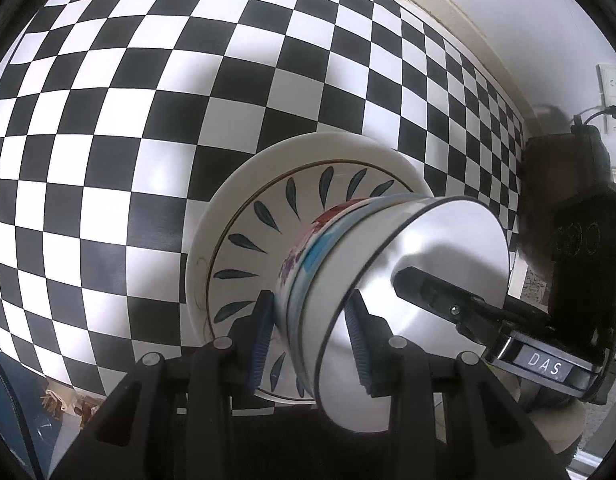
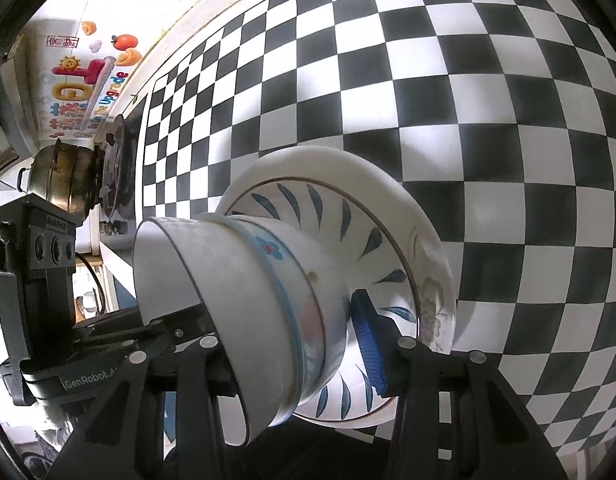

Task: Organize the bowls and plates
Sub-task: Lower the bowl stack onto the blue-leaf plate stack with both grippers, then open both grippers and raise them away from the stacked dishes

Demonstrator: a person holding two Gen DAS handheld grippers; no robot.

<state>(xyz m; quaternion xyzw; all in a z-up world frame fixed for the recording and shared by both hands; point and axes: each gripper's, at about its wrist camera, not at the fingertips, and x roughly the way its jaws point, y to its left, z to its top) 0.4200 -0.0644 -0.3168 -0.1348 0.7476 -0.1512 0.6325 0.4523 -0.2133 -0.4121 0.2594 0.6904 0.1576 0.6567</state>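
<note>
A stack stands on the checkered tablecloth [image 1: 108, 120]: a wide white plate [image 1: 236, 184], a blue-leaf plate [image 1: 268, 208] on it, and nested bowls on top. The top bowl [image 1: 436, 236] is white with a dark rim; a flowered bowl with a blue band [image 1: 308, 248] sits under it. My left gripper [image 1: 308, 320] is shut on the bowls' near walls, one pad outside and one inside. My right gripper [image 2: 292, 320] straddles the opposite wall of the bowls [image 2: 268, 280]. Its outer pad [image 2: 368, 344] lies against the bowls' side; the inner finger [image 1: 428, 292] is inside the top bowl, contact unclear.
A brass pot [image 2: 64, 176] and a gas burner [image 2: 116, 160] stand past the cloth's far left edge, under a wall with colourful stickers [image 2: 80, 76]. Wall sockets [image 1: 612, 92] are at the right. The stack sits close to the table's near edge.
</note>
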